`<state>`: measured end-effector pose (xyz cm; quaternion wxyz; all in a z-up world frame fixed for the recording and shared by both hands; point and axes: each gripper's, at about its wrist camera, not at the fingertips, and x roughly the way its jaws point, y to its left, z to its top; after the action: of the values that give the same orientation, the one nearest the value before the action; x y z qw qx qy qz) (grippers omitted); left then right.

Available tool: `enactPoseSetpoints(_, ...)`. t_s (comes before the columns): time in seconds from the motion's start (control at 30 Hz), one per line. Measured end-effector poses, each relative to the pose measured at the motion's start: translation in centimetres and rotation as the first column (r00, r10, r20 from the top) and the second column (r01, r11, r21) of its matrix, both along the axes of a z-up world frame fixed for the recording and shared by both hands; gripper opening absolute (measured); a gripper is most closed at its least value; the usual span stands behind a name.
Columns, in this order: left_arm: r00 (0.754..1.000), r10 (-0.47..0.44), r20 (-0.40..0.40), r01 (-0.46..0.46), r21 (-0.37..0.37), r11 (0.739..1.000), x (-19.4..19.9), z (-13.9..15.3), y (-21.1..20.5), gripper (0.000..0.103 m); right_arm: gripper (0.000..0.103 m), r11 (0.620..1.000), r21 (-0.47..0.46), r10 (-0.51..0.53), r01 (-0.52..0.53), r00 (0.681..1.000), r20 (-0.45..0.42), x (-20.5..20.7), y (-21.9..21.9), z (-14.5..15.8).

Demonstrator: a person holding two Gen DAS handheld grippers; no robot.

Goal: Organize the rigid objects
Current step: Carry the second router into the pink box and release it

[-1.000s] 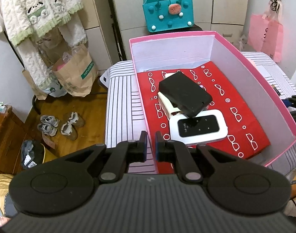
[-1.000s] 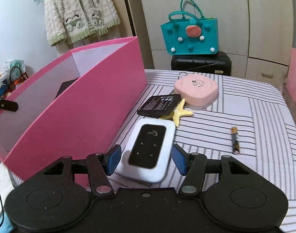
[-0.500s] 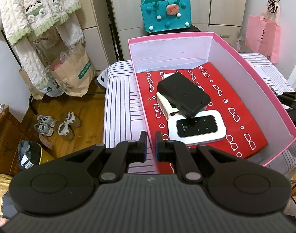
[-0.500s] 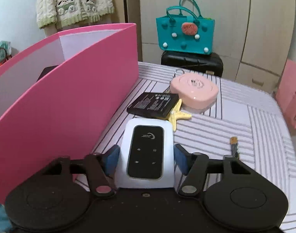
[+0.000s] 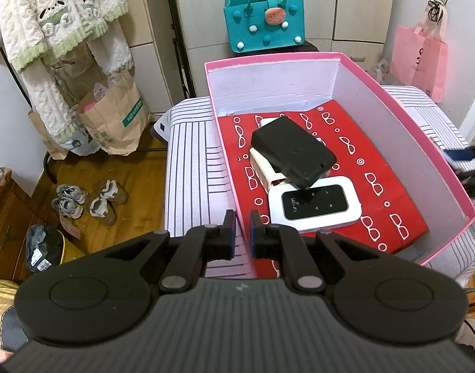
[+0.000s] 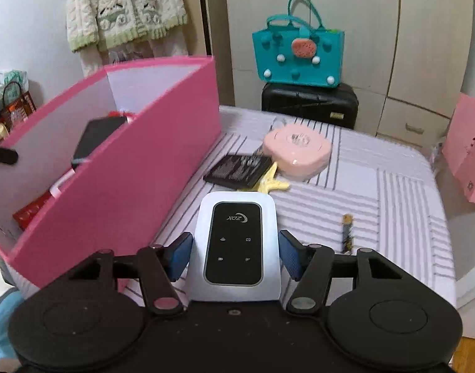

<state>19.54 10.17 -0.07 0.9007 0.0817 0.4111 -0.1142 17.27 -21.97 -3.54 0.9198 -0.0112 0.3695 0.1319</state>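
Observation:
My right gripper (image 6: pixel 235 256) is shut on a white pocket router with a black face (image 6: pixel 235 242) and holds it above the striped table, right of the pink box (image 6: pixel 128 186). My left gripper (image 5: pixel 241 234) is shut on the box's near left wall (image 5: pixel 237 214). Inside the box, on its red patterned floor (image 5: pixel 377 168), lie a white Wi-Fi router (image 5: pixel 315 206), a black case (image 5: pixel 291 150) and a white item (image 5: pixel 265 168) under the case.
On the striped table (image 6: pixel 393 192) lie a pink round case (image 6: pixel 298 149), a black battery pack (image 6: pixel 237 171), a yellow starfish (image 6: pixel 273 183) and an AA battery (image 6: pixel 346 231). A teal bag (image 6: pixel 298 59) on a black suitcase stands behind.
My right gripper closed on the white router and lifted it off the table, rising so the box's inside shows. My left gripper stays clamped on the box wall.

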Motion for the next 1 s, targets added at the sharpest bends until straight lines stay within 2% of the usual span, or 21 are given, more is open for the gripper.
enactPoseSetpoints(0.07, 1.000, -0.001, -0.004, 0.001, -0.015, 1.000, 0.0, 0.0, 0.1, 0.008, 0.065, 1.000, 0.016, 0.011, -0.012, 0.999, 0.031, -0.3, -0.2, 1.8)
enactPoseSetpoints(0.13, 1.000, 0.000, -0.012, -0.001, -0.040, 0.999, 0.1, 0.2, 0.6, 0.009, 0.065, 0.995, 0.092, 0.040, -0.045, 0.998, 0.052, -0.7, -0.3, 4.2)
enactPoseSetpoints(0.2, 1.000, 0.004, -0.017, -0.005, -0.061, 0.998, 0.2, 0.2, 0.9, 0.009, 0.065, 0.976, 0.183, 0.102, -0.119, 0.990, 0.100, -1.3, 0.0, 6.6)
enactPoseSetpoints(0.27, 1.000, 0.010, -0.016, -0.011, -0.065, 0.998, 0.2, 0.2, 0.9, 0.009, 0.065, 0.951, 0.230, 0.182, -0.207, 0.975, 0.126, -1.4, 1.4, 8.2)
enactPoseSetpoints(0.37, 1.000, 0.013, -0.015, -0.014, -0.067, 0.998, 0.2, 0.2, 0.8, 0.009, 0.065, 0.915, 0.248, 0.308, -0.319, 0.948, 0.086, -0.3, 4.1, 8.9)
enactPoseSetpoints(0.53, 1.000, 0.001, -0.028, -0.003, -0.087, 0.996, 0.4, 0.2, 1.4, 0.009, 0.065, 0.894, 0.151, 0.436, -0.422, 0.896, -0.077, 3.3, 9.0, 8.2)
enactPoseSetpoints(0.67, 1.000, 0.006, -0.022, -0.008, -0.096, 0.995, 0.4, 0.2, 1.4, 0.009, 0.065, 0.893, -0.018, 0.442, -0.449, 0.884, -0.150, 5.0, 12.7, 6.4)
enactPoseSetpoints(0.73, 1.000, 0.008, -0.020, -0.010, -0.106, 0.994, 0.3, 0.2, 1.6, 0.009, 0.065, 0.878, -0.085, 0.451, -0.471, 0.874, -0.179, 5.4, 14.0, 5.5)
enactPoseSetpoints(0.93, 1.000, 0.002, -0.024, -0.005, -0.122, 0.993, 0.4, 0.1, 1.9, 0.010, 0.065, 0.838, -0.105, 0.501, -0.536, 0.831, -0.240, 5.7, 14.9, 4.7)
enactPoseSetpoints(1.0, 1.000, 0.000, -0.025, -0.003, -0.124, 0.992, 0.4, 0.1, 2.0, 0.010, 0.065, 0.844, -0.121, 0.483, -0.523, 0.838, -0.253, 5.8, 15.0, 4.4)
